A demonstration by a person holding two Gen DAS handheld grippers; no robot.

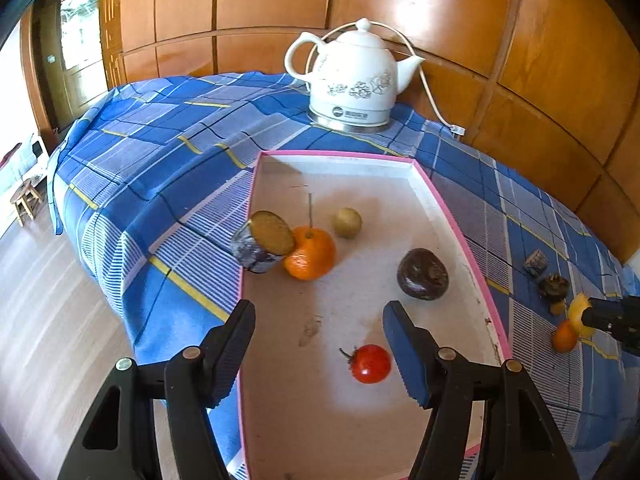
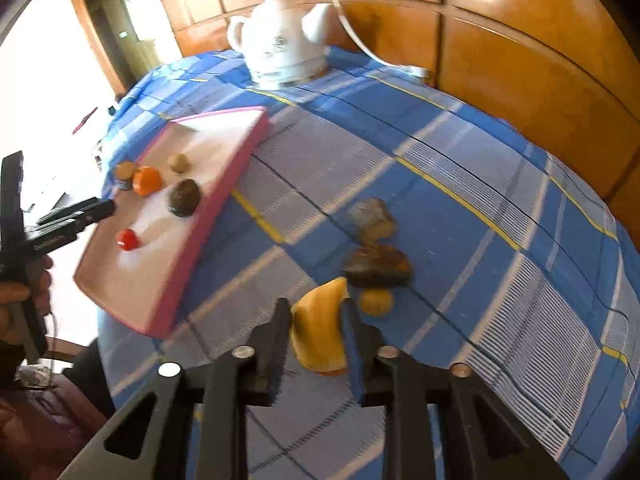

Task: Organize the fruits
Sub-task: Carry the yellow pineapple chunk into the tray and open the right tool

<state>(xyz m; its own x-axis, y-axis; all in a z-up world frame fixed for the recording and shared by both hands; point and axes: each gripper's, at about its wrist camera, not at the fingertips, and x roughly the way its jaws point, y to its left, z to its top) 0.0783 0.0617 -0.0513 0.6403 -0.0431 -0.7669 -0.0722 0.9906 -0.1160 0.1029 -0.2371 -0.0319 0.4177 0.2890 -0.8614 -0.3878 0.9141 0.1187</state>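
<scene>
A pink-rimmed white tray (image 1: 460, 228) (image 2: 224, 184) lies on the blue checked cloth. In it are an orange (image 1: 310, 254), a small green-brown fruit (image 1: 347, 222), a dark purple fruit (image 1: 422, 274), a cut roll piece (image 1: 264, 246) and a red tomato (image 1: 370, 363). My left gripper (image 1: 318, 320) is open and empty above the tray, just behind the tomato. My right gripper (image 2: 316, 320) is shut on a yellow-orange fruit wedge (image 2: 320, 336), right of the tray. It shows at the right edge of the left wrist view (image 1: 580, 314).
A white electric kettle (image 1: 352, 80) (image 2: 280, 44) with a cord stands at the back by the wooden wall. On the cloth right of the tray lie a small dark block (image 2: 372, 216), a dark fruit (image 2: 378, 264) and a small orange fruit (image 2: 376, 302).
</scene>
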